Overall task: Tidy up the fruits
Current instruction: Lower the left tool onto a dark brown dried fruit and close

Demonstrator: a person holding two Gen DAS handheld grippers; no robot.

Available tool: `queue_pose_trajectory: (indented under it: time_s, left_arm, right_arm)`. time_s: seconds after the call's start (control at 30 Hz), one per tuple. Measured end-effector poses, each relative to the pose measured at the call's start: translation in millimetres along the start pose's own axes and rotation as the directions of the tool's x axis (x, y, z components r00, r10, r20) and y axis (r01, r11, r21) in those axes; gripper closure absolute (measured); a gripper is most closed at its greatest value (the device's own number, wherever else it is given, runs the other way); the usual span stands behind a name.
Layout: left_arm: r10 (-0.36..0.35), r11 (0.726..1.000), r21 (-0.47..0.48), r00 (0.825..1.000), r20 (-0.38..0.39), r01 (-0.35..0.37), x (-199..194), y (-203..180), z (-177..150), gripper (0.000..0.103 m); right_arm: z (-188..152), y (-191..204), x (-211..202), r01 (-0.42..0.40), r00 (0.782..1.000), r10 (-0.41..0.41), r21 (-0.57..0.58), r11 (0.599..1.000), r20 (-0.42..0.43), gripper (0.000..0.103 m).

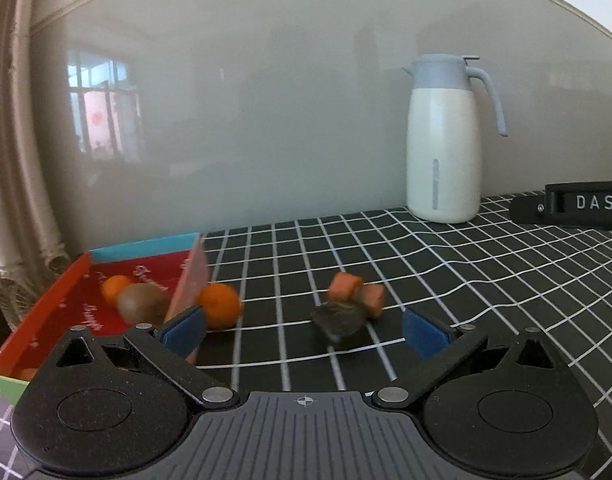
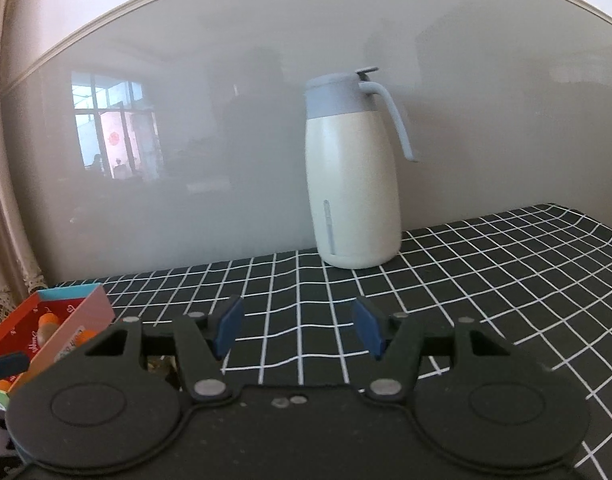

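Right gripper [image 2: 297,330] gapes empty over checked cloth [image 2: 486,280], facing jug [image 2: 356,192].

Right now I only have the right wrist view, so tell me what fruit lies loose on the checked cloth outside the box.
Observer: An orange sits on the cloth, outside the box, beside its pink wall.
Operator: Name the rest.
Observer: A dark lump lies further right, two orange-red chunks just behind it.
Operator: Report the left gripper.
Observer: The left gripper is open, holding nothing; the dark lump lies just ahead of it.
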State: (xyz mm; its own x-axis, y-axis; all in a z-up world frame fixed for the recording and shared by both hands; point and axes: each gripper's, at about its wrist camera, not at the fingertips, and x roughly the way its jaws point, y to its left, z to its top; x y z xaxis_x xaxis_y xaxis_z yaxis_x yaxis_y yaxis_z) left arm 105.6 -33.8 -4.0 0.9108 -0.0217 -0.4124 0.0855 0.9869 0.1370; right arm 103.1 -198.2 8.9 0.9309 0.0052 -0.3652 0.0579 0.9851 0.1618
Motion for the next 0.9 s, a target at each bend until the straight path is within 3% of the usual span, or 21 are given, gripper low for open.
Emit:
queue_pose_trajectory:
  time_s: [0.23,0.57,0.67,0.9]
  left_arm:
    - [-0.028,1.0,0.002,0.998,-0.055,0.028,29,-12,3,0.0]
    - [-0.008,1.0,0.028,0.992,-0.125,0.011,69,-19,7,0.001]
    - [-0.014,1.0,0.022,0.989,-0.145,0.018,77,-18,10,0.018]
    - [-0.018,0.999,0.026,0.978,-0.206,0.024,93,-24,2,0.031]
  right_arm:
    - [-1,-14,6,0.019,1.0,-0.019,0.012,1.0,-0.017,0.043]
    - [-3,-17,11,0.033,0.999,-0.033,0.005,0.999,-0.034,0.041]
    - [-2,-18,14,0.034,0.999,-0.034,0.006,0.999,-0.037,0.041]
    - [-5,-15,28,0.039,0.997,-0.039,-0.003,0.999,-0.066,0.039]
